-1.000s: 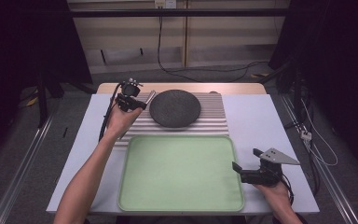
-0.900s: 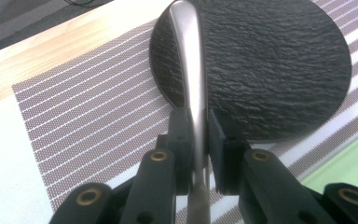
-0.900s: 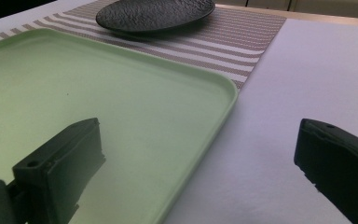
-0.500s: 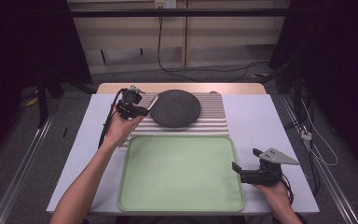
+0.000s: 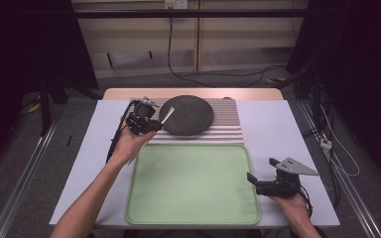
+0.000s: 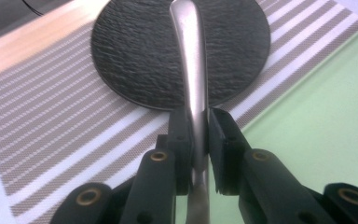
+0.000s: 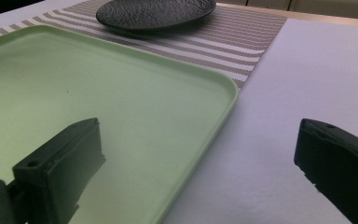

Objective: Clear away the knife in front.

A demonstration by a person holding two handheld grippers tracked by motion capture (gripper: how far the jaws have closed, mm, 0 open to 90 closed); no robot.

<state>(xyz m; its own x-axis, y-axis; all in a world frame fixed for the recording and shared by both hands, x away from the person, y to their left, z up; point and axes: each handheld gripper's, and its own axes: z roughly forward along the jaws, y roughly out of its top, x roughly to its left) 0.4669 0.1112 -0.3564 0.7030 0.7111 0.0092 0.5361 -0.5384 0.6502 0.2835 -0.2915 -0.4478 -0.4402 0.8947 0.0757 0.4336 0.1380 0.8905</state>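
Steel utensil handle [image 6: 193,70], pinched edgewise by the left claw [image 6: 195,135] while the right claw [image 7: 200,163] gapes, could slip and clatter onto the dark plate [image 6: 140,46].

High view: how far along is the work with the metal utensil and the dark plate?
Done: the round dark textured plate sits on the striped placemat. In hand: the left claw grips a silver metal utensil handle extending over the plate. Left: setting the utensil down; the pale green tray lies bare, and the right claw waits open beside it.
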